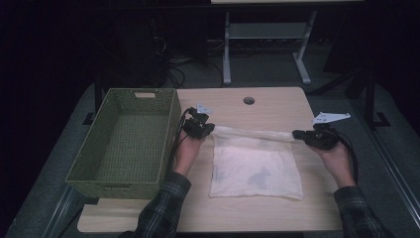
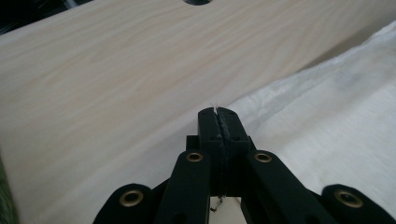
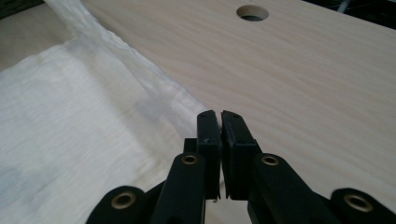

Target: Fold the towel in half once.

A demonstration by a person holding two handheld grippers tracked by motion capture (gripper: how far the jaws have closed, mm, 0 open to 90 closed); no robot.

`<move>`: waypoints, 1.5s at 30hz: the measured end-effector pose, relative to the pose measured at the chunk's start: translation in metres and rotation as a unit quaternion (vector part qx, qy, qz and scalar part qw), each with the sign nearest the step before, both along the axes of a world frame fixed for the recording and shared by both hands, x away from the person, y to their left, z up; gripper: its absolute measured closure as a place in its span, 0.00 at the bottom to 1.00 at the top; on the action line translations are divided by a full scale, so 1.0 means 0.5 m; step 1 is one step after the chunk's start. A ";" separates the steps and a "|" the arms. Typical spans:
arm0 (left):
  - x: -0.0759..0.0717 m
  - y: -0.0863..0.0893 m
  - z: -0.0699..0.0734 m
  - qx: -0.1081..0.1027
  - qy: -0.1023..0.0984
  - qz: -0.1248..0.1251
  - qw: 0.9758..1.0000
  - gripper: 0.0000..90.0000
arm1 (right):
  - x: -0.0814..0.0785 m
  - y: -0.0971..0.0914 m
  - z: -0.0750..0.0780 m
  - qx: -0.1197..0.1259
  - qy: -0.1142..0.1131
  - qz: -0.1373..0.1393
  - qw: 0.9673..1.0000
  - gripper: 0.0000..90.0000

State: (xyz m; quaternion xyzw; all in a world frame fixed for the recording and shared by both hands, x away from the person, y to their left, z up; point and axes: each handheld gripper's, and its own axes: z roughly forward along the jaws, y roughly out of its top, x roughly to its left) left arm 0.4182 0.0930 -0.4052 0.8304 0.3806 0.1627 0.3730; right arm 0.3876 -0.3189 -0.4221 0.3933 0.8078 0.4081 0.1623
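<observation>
- The white cloth [image 1: 255,166] lay mid-counter, its far edge lifted and stretched taut between both grippers.
- The left gripper [image 1: 210,129] pinched the far-left corner — fingers [image 2: 209,128] pressed together on fabric.
- The right gripper [image 1: 297,134] pinched the far-right corner likewise.
- Grasping looked done; folding, or moving it to the green basket [image 1: 166,148] at the counter's left edge, remained.

A dim high view leaves the room near black beyond the lit table [image 1: 267,106], its colours muted and grainy. Both gripper views are brighter, the close black jaws soft-focused, with faint shadows on the pale cloth [image 3: 70,130].
</observation>
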 end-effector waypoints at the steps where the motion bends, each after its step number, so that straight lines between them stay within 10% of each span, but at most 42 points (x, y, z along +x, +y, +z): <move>1: 0.000 0.000 0.000 0.000 0.000 0.000 1.000 0.99 | 0.000 0.000 0.000 0.000 0.000 0.000 1.000 0.96; 22: -0.196 0.033 -0.008 -0.020 0.024 -0.069 0.997 1.00 | -0.233 -0.013 -0.025 0.016 0.003 0.042 0.999 0.96; 39: -0.276 0.034 -0.069 0.023 0.083 -0.113 0.990 0.98 | -0.293 -0.011 -0.073 0.006 0.049 0.063 0.997 0.94; 45: -0.261 0.021 -0.050 0.016 0.055 -0.107 0.993 0.71 | -0.274 -0.013 -0.056 0.024 0.037 0.049 0.998 0.70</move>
